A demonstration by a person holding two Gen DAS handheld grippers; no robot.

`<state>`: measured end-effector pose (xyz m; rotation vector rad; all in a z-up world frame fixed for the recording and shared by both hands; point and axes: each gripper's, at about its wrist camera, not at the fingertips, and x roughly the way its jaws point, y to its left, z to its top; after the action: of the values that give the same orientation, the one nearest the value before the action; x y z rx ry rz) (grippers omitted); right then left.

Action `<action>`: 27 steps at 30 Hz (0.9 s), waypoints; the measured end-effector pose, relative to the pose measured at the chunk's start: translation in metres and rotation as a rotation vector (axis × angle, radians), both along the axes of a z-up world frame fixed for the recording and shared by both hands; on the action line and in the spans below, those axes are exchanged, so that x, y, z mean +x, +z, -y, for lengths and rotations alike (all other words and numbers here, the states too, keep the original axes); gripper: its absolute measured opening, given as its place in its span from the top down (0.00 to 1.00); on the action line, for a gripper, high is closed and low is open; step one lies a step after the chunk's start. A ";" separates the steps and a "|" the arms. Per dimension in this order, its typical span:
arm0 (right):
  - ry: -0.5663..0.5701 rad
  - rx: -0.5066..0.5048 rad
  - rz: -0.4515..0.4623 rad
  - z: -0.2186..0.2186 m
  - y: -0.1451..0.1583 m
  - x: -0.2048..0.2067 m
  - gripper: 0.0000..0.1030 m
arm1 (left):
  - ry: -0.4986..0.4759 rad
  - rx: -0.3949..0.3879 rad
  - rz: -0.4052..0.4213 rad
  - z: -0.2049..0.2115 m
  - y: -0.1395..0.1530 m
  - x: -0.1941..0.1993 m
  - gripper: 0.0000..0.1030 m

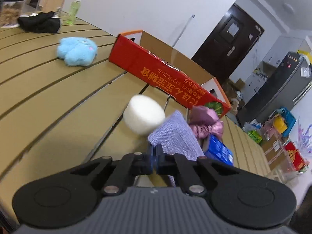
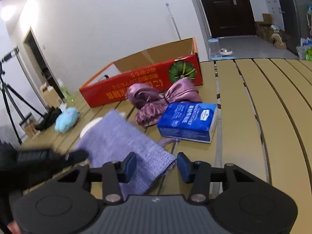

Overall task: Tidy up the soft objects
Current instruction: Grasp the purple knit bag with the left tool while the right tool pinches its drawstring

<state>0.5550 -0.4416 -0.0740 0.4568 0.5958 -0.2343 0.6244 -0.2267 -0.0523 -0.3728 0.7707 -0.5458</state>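
We have the left gripper (image 1: 155,157) closed tight on a near corner of the lilac knit cloth (image 1: 173,136), which drapes over the slatted table (image 1: 58,101) just in front of the red box (image 1: 165,72). Right gripper (image 2: 157,165) half open, empty, cloth edge lying under it. Cloth looks light, limp, unbreakable; best pinched at the second corner so it hangs flat.

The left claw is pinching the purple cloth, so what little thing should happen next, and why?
Probably close the right gripper on the purple cloth. The left gripper is shut on one edge of it, while the right one's blue pads stand apart with the cloth's other end lying between them. Held at both ends, the cloth could go toward the open red box.
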 end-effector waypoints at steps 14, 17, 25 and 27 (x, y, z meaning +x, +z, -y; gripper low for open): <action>0.097 0.090 0.086 -0.007 0.015 -0.015 0.60 | 0.082 0.102 0.168 -0.035 0.014 -0.086 0.37; 0.093 0.047 0.066 -0.007 0.012 -0.008 0.54 | 0.076 0.131 0.182 -0.029 0.014 -0.074 0.38; 0.137 -0.120 -0.016 -0.035 0.000 0.008 0.55 | 0.009 0.191 0.199 -0.011 -0.006 -0.070 0.93; 0.139 -0.161 -0.029 -0.041 0.001 0.009 0.58 | 0.004 0.203 0.208 -0.009 -0.007 -0.073 0.93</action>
<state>0.5637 -0.4003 -0.0735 0.2554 0.6291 -0.1551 0.5512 -0.2175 -0.0593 -0.1273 0.6173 -0.4889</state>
